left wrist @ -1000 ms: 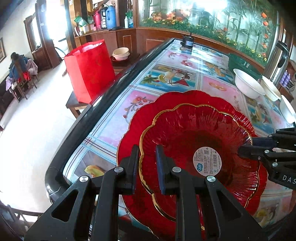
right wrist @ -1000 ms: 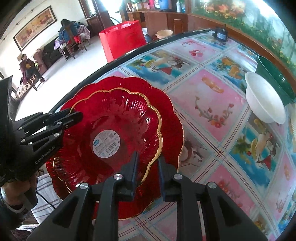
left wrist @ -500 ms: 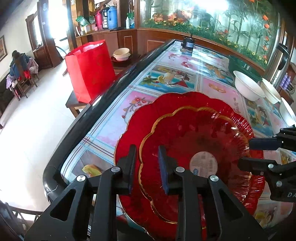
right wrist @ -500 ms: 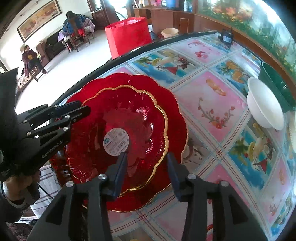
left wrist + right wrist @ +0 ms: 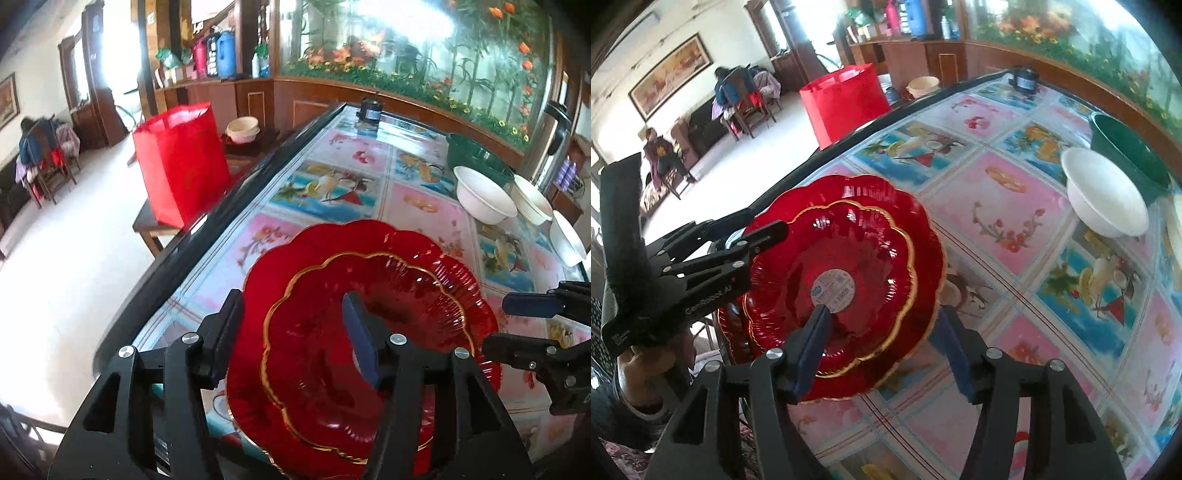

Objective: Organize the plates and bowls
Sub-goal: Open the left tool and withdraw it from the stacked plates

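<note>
A small red scalloped plate with a gold rim (image 5: 388, 332) (image 5: 849, 251) rests inside a larger red scalloped plate (image 5: 332, 240) (image 5: 923, 236) near the table's close corner. My left gripper (image 5: 291, 325) (image 5: 764, 221) straddles the plates' left rim. Its jaws are opening and the pads stand clear of the glass. My right gripper (image 5: 882, 332) (image 5: 498, 323) straddles the opposite rim, one finger above the small plate's bowl and one outside. Its jaws are opening too and no pad touches. A round white label shows in the small plate's centre.
A white bowl (image 5: 484, 199) (image 5: 1104, 195) and two more white bowls (image 5: 532, 199) line the far right, behind them a green basin (image 5: 476, 158) (image 5: 1126, 147). The patterned table (image 5: 332, 192) has a black raised edge. A red bag (image 5: 181, 162) stands on a side bench.
Both grippers, earlier shut on the small plate's rim, have opened and let it go. The small plate now lies settled in the larger one. The right gripper has drawn back a little.
</note>
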A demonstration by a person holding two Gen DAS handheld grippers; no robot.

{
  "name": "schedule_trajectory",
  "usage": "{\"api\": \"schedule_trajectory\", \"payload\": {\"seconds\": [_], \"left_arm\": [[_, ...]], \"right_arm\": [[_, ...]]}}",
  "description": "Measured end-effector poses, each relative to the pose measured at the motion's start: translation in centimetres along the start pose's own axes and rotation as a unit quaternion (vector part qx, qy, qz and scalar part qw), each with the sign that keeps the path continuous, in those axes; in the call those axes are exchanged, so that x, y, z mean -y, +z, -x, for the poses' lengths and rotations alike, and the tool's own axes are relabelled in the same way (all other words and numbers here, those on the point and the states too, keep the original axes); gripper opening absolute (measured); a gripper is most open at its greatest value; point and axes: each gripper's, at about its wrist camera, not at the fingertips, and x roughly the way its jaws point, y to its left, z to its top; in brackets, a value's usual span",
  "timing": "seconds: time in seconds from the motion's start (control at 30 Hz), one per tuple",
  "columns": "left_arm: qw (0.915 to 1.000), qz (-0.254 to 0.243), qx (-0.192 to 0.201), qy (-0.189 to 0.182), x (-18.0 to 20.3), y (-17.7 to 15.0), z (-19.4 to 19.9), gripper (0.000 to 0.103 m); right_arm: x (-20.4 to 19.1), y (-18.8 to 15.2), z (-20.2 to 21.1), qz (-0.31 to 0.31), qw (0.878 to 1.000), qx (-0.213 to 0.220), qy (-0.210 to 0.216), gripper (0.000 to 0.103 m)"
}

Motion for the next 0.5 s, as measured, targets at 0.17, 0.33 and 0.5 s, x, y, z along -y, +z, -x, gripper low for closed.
{"api": "schedule_trajectory", "payload": {"seconds": [0.17, 0.33, 0.5], "left_arm": [[0.9999, -0.005, 0.001, -0.009, 1.3, 0.7, 0.2, 0.056], [0.9997, -0.014, 0.003, -0.021, 3.3, 1.5, 0.3, 0.056], [0.9986, -0.03, 0.002, -0.043, 6.5, 2.5, 0.2, 0.056]], "right_arm": [[2.1, -0.7, 0.8, -0.034, 0.999, 0.009, 0.005, 0.062], [4.1, -1.3, 2.1, -0.051, 0.999, 0.017, -0.004, 0.062], [6.9, -1.4, 3.3, -0.07, 0.997, 0.024, -0.022, 0.063]]}}
